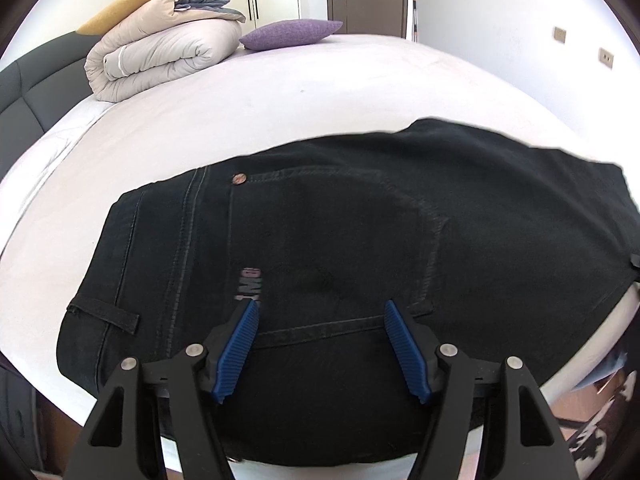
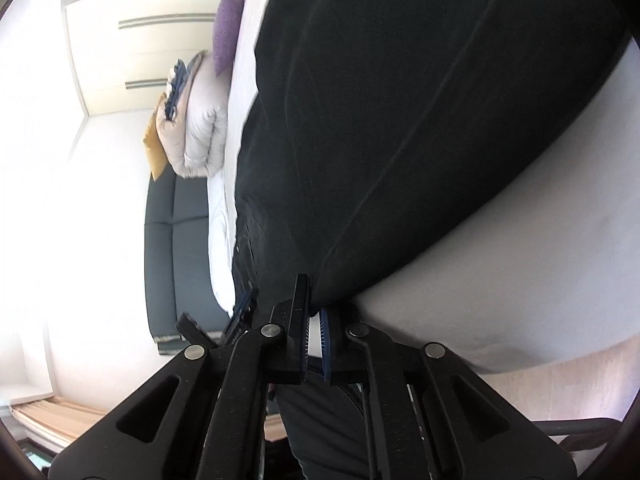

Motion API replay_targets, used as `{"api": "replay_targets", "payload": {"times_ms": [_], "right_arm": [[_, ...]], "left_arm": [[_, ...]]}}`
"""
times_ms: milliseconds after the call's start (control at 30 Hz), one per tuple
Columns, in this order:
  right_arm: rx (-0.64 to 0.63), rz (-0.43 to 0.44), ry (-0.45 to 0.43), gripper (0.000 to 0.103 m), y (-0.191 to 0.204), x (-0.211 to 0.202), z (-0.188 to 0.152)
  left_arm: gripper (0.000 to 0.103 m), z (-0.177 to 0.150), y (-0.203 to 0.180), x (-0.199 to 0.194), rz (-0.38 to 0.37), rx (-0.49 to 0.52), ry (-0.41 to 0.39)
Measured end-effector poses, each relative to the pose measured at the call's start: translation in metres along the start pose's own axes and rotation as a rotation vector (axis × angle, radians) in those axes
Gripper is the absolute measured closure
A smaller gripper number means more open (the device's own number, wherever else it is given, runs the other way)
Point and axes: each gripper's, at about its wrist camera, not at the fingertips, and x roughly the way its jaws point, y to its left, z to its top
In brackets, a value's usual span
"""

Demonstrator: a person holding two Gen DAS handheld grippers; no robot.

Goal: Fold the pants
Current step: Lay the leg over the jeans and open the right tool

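While one pair of black pants lies spread flat on the white bed, the left claw hovers over the waist end with its two blue pads spread wide apart, gripping nothing. The back pocket shows between them, with one copper rivet near its corner. The right claw is pressed nearly together at the edge of the pants; whether cloth is pinched between its pads I cannot tell. At the head of the bed rest one folded beige quilt and one purple pillow.
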Motion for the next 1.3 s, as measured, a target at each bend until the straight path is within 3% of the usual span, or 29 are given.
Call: {"api": "replay_targets", "payload": {"times_ms": [67, 200, 300, 533, 700, 800, 867, 933, 1067, 1167, 1300], "right_arm": [[0.017, 0.006, -0.06, 0.088, -0.006, -0.022, 0.013], [0.081, 0.031, -0.129, 0.088, -0.019, -0.045, 0.026], [0.103, -0.006, -0.157, 0.103, -0.028, -0.055, 0.027], [0.087, 0.003, -0.159, 0.103, -0.025, -0.053, 0.028], [0.036, -0.009, -0.142, 0.099, -0.014, -0.055, 0.03], [-0.028, -0.099, -0.119, 0.097, 0.004, -0.067, 0.028], [-0.122, -0.167, -0.152, 0.097, 0.023, -0.084, 0.027], [-0.209, -0.173, -0.18, 0.097, 0.051, -0.09, 0.031], [-0.287, -0.095, -0.109, 0.097, 0.104, -0.047, 0.051], [-0.245, -0.092, 0.046, 0.097, 0.122, 0.029, 0.072], [-0.194, -0.076, 0.225, 0.097, 0.124, 0.122, 0.078]], "left_arm": [[0.035, 0.006, -0.008, -0.007, -0.036, -0.016, -0.035], [0.035, 0.018, -0.033, 0.007, -0.08, 0.013, -0.025], [0.034, 0.014, -0.045, 0.026, -0.068, 0.05, 0.029], [0.034, 0.001, -0.037, 0.022, -0.076, 0.041, 0.022], [0.035, -0.004, -0.036, 0.016, -0.079, 0.013, -0.004], [0.035, 0.0, -0.035, 0.005, -0.093, 0.004, -0.021], [0.035, 0.01, -0.038, 0.001, -0.098, 0.005, -0.038], [0.035, 0.022, -0.041, 0.001, -0.101, 0.009, -0.047], [0.035, 0.053, -0.057, 0.014, -0.09, 0.053, -0.054], [0.035, 0.07, -0.07, 0.032, -0.071, 0.072, -0.025], [0.034, 0.072, -0.077, 0.065, -0.044, 0.091, 0.075]]}}
